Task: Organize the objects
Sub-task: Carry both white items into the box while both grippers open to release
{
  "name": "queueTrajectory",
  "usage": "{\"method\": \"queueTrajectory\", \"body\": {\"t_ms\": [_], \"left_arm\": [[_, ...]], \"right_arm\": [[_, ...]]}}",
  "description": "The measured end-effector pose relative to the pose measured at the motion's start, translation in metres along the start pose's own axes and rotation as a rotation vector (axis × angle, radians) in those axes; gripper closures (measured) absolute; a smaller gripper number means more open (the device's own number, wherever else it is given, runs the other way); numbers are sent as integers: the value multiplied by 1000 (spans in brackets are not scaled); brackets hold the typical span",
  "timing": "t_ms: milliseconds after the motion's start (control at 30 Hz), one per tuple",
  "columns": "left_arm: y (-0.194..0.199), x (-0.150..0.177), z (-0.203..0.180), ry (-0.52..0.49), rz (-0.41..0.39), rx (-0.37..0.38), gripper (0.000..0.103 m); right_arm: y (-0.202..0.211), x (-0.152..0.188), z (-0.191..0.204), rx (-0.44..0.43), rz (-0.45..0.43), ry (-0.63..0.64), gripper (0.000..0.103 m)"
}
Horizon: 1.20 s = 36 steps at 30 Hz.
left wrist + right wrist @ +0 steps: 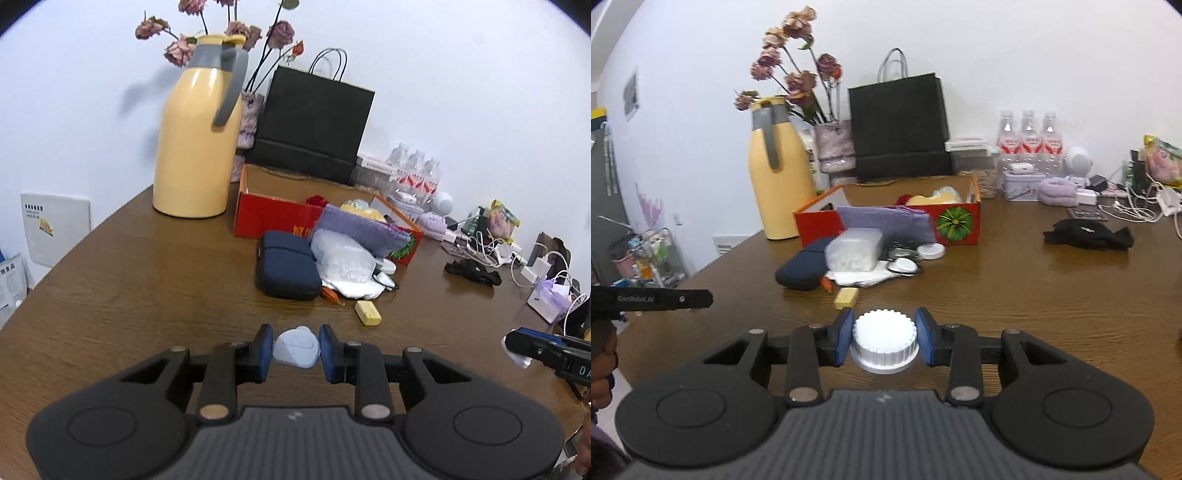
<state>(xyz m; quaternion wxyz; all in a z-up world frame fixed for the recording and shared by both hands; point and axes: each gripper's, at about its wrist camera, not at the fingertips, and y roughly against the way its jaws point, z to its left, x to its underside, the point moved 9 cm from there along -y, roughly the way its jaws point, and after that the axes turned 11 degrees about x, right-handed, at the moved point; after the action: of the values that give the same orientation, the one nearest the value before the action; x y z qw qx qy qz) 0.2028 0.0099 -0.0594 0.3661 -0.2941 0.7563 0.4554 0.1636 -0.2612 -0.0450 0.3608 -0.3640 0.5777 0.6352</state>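
Note:
My left gripper point(296, 350) is shut on a small pale blue rounded case point(296, 348), held above the brown table point(129, 280). My right gripper point(884, 339) is shut on a white ribbed cap point(884, 338), also over the table point(1034, 295). Ahead stands an open red box point(275, 214) point(960, 221) with a purple cloth point(364, 229) point(886, 221) draped over its rim. In front of it lie a navy pouch point(286, 264) point(803, 267), a clear plastic packet point(341, 260) point(855, 249) and a yellow eraser point(366, 313) point(846, 297).
A yellow thermos jug point(197, 129) point(777, 173), dried flowers point(792, 62) and a black paper bag point(312, 123) point(899, 127) stand at the back by the wall. Water bottles point(1028, 134), a black cloth point(1087, 234) and tangled cables point(491, 251) fill the right side.

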Motion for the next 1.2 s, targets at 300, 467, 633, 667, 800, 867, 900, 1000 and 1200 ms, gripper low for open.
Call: {"method": "queueTrajectory", "body": {"t_ms": [300,467,633,667,800,867,900,1000,1200], "left_arm": [[-66,-105,8,-141,-25,114,77],[-187,-204,6,-143,74,163,77],[-323,-237,51,-114,199,-6,77],[-340,-240,60,-131,204,-30,77],[-387,-241,99,-116,228,-118,73],[-389,-248,110,-59,224,-117,59],[-387,-251,108,-84,190,-119,41],[-386,-250,105,-117,181,-112,37],[-387,-242,98,-141,229,-125,36]], "right_arm": [[-56,-79,-4,-12,-84,134,67],[-160,-202,5,-85,-69,104,67],[-313,-251,19,6,83,89,67],[-341,-251,17,17,131,70,67],[-427,-227,6,56,259,-1,59],[-448,-205,3,95,293,14,32],[-454,-197,3,106,286,35,23],[-466,-188,-6,77,308,-57,22],[-460,-187,-14,92,302,-76,24]]}}
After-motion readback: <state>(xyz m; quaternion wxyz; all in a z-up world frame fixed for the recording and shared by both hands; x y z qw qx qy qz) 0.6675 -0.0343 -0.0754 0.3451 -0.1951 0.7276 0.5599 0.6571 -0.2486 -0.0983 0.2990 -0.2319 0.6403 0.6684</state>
